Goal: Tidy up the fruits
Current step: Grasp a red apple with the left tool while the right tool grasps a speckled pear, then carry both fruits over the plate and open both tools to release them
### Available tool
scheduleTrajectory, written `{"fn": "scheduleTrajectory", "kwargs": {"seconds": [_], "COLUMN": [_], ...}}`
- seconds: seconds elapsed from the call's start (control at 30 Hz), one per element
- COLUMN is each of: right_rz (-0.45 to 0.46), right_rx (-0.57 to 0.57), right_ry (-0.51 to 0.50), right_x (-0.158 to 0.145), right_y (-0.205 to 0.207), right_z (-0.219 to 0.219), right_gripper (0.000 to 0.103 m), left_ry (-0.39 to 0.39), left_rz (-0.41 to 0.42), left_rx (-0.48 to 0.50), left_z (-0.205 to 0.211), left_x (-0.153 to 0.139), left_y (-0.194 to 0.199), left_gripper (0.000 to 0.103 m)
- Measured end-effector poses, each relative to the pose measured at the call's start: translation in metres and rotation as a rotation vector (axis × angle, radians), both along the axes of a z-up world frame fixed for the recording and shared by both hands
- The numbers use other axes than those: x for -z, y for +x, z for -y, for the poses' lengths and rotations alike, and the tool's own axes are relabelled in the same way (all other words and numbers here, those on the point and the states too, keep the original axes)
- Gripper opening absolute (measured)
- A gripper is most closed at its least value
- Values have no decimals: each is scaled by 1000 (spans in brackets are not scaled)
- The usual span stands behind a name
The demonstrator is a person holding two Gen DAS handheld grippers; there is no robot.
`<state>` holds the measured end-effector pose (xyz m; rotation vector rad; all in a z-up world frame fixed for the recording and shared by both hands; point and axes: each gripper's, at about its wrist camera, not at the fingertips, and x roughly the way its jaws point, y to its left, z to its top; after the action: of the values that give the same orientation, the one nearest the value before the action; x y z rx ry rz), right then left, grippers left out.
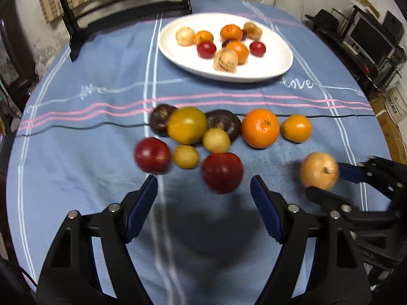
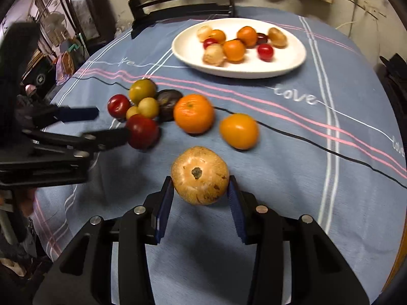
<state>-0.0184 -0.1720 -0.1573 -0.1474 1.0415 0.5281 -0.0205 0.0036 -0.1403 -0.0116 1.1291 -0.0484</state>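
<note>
Closing in on the tan round fruit [image 2: 200, 175], we have the right gripper [image 2: 201, 198] with its blue fingers [image 2: 165, 203] narrowed on either flank of it; they look to be at its skin, though we cannot tell whether they press. The fruit sits directly ahead between them, stem scar turned up toward us, its skin pale brown and freckled; being nearly round, it offers no long axis to align with. The left gripper [image 1: 203, 193] has its fingers spread wide and empty, with a dark red fruit [image 1: 222, 172] lying just ahead in the gap, untouched. Beyond lies the loose cluster near the middle of the tabletop [image 1: 76, 139]: oranges, yellow and dark fruits. The white plate [image 1: 279, 68], already carrying several, sits toward the far edge, so we judge each fruit must travel away from us.
</note>
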Motion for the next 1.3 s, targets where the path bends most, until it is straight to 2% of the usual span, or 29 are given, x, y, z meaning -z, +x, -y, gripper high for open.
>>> {"fn": "scheduleTrajectory", "kwargs": {"seconds": [0.07,0.13,0.2,0.27,0.47,0.7,0.93,1.13,1.3], "right_rz": [1,2,-3,-5,12,51,190,307,386], "right_rx": [3,-3,-12,-17,-25,-3,13,57,109], "right_ry": [11,13,14,12,26,71,134,197,239], "right_x": [-2,-2,-1,0,-5,-28,-96,-152,-189], "right_y": [-1,-3,-3,-2,-4,-5,8,26,42], "right_z": [7,12,15,15,15,13,0,0,3], "right_gripper": [43,43,43,43,43,43,43,43,43], "left_ry": [-11,-50,-58,-63,-49,-36,43,80,100], "left_rz": [-22,-40,-36,-36,-8,97,244,374,422], "left_rx": [-36,-63,-70,-38,-21,-6,21,64,91], "left_z": [3,4,8,16,16,1,-18,-20,-12], "left_x": [9,17,18,21,14,-38,-106,-165,-188], "left_y": [6,14,19,22,12,-5,10,30,50], "left_gripper": [62,62,55,42,41,41,41,41,41]}}
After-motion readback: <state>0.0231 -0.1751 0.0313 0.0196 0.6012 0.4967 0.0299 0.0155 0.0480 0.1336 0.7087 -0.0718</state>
